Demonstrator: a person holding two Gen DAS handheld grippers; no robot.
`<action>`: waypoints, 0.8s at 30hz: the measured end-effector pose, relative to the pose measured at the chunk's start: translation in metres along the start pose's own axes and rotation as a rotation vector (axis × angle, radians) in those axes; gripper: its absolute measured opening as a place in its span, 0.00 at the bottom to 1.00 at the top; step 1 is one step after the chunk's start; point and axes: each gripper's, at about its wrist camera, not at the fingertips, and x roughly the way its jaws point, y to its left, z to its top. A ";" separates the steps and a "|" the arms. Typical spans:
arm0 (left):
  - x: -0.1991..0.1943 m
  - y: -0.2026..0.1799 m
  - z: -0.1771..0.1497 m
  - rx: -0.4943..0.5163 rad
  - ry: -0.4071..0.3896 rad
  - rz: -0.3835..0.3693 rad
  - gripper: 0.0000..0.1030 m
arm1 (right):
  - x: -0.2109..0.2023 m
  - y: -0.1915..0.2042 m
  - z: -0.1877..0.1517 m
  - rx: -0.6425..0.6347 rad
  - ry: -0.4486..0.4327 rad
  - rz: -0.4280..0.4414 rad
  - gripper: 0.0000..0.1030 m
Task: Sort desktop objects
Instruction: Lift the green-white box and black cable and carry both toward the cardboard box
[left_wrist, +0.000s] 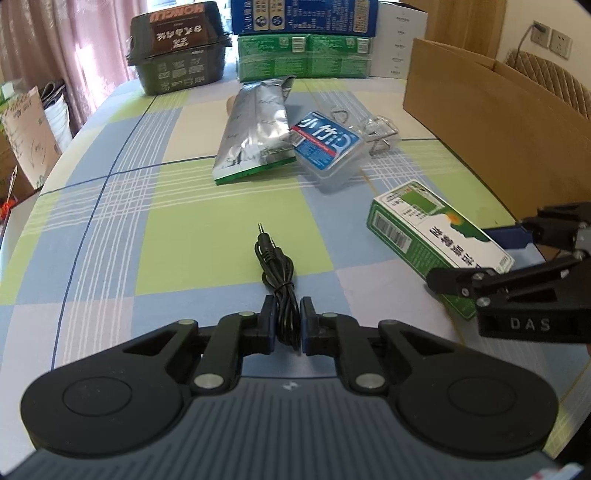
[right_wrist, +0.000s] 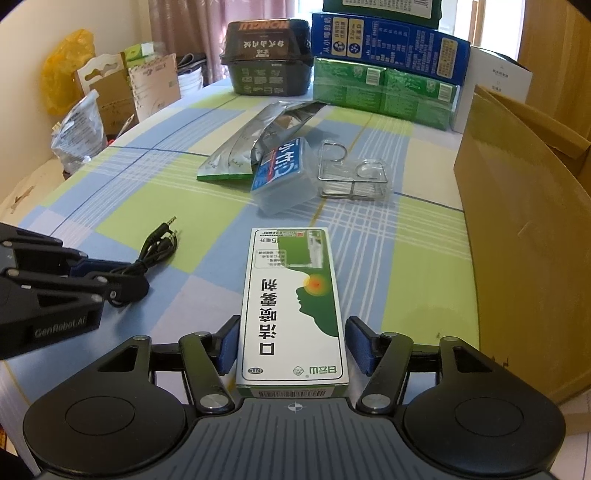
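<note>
At the far left, the left tongs (left_wrist: 287, 320) are clenched on a bundled black audio cable (left_wrist: 277, 277), whose plug end points away across the checked worktop (left_wrist: 147, 229); the cable's loops lie on the cloth just ahead of the pads. In the right wrist view the same left tongs (right_wrist: 127, 282) come in from the left edge, closed on that cable (right_wrist: 159, 245).

Further along, mid-worktop, lies a silver foil pouch (left_wrist: 255, 136), and touching its right side a clear plastic case with a blue label (left_wrist: 327, 147). Just beside the case stands a small wire rack (right_wrist: 351, 177).

Next comes a green-and-white medicine box (right_wrist: 293, 302), flat on the worktop, lying lengthwise between the right tongs (right_wrist: 293, 345). Their blue pads (right_wrist: 360, 345) stand apart from the box's sides, so the tongs are released.

At the far right stands an open cardboard carton (right_wrist: 524, 229).
</note>
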 end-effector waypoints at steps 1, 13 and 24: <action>0.000 -0.001 0.000 0.003 0.000 -0.005 0.09 | 0.000 0.000 0.001 0.004 -0.003 0.001 0.57; -0.004 -0.003 0.005 -0.001 -0.014 -0.027 0.09 | 0.009 0.002 0.007 0.001 -0.006 0.006 0.57; -0.009 -0.006 0.006 0.003 -0.028 -0.039 0.09 | -0.005 0.008 0.011 -0.012 -0.061 -0.011 0.51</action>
